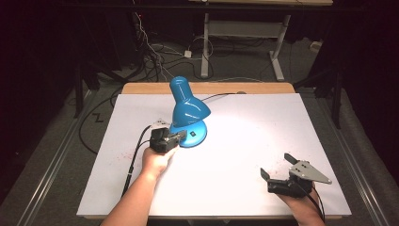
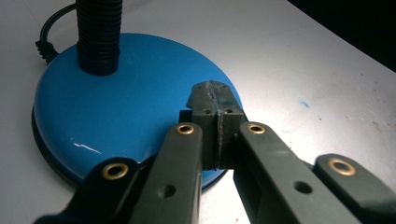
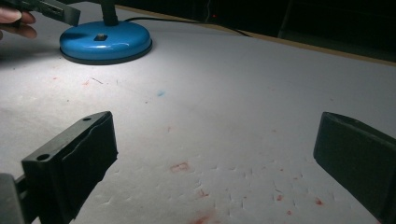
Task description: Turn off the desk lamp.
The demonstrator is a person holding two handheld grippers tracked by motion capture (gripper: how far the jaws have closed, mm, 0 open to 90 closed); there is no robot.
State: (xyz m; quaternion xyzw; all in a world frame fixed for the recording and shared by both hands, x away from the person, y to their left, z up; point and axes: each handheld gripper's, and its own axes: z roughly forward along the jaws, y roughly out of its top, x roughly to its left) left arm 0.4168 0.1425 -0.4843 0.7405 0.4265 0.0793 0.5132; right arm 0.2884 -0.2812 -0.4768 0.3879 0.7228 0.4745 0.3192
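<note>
One lamp (image 1: 188,110) stands on the worktop (image 1: 244,141) in the high view, its base just ahead of the left gripper (image 1: 181,136); the right gripper (image 1: 277,168) sits well apart. In the left gripper view the jaws are pressed together, empty, over the base's (image 2: 121,112) glossy, likely slippery, weighty disc; the ribbed neck (image 2: 99,32) looks a surer hold. In the right gripper view the jaws gape wide, holding nothing.

One blue desk lamp (image 1: 188,115) with one round base (image 2: 126,112); one white table sheet (image 1: 263,155); two handheld grippers, left gripper (image 1: 181,136) and right gripper (image 1: 277,165).
</note>
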